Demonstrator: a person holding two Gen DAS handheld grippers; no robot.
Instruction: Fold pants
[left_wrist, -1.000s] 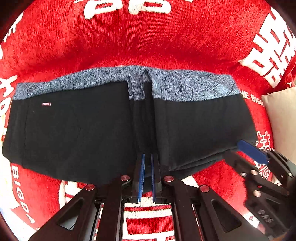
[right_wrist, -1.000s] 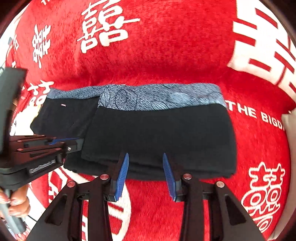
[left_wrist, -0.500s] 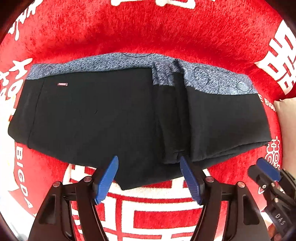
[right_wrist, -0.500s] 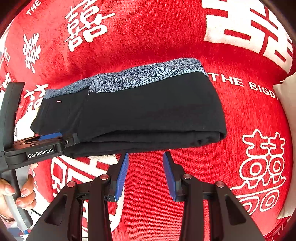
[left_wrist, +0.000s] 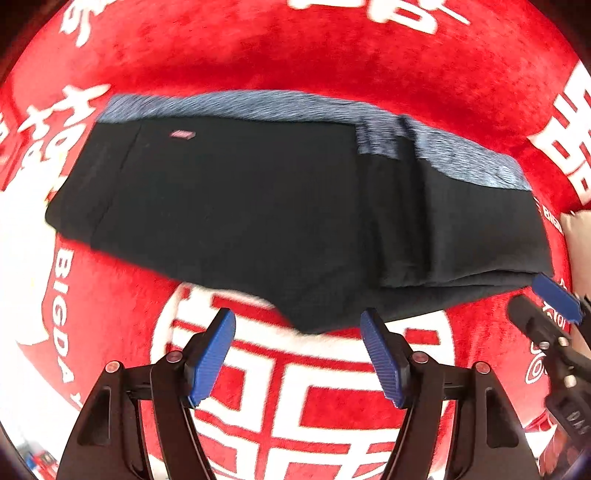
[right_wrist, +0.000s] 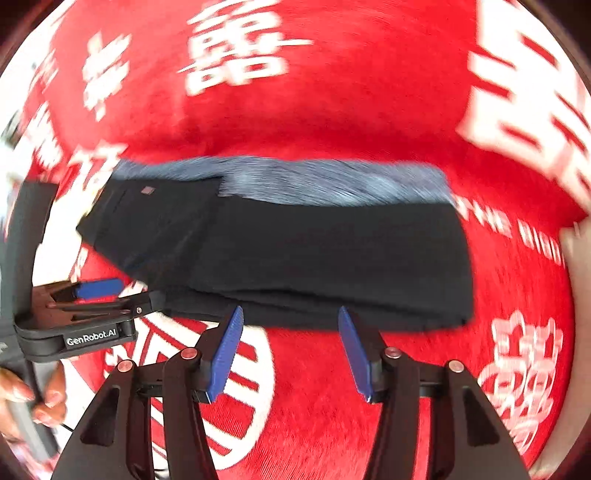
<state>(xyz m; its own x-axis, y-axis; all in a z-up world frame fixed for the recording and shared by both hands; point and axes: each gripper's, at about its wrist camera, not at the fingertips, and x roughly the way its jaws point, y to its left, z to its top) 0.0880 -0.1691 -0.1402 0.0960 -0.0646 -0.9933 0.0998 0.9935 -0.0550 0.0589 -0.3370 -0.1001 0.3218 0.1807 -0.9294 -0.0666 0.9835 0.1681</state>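
Your left gripper (left_wrist: 297, 354) & right gripper (right_wrist: 290, 349) both gape, holding nothing, just short of the folded pants (left_wrist: 258, 214) on the red blanket (left_wrist: 295, 62); only right view shows your hand (right_wrist: 33, 402), left view the cushion (left_wrist: 580, 251).

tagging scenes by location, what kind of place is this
Probably a home, perhaps a bedroom: the black pants lie on a plush red blanket printed with white double-happiness characters, and a cream cushion shows at its edge.
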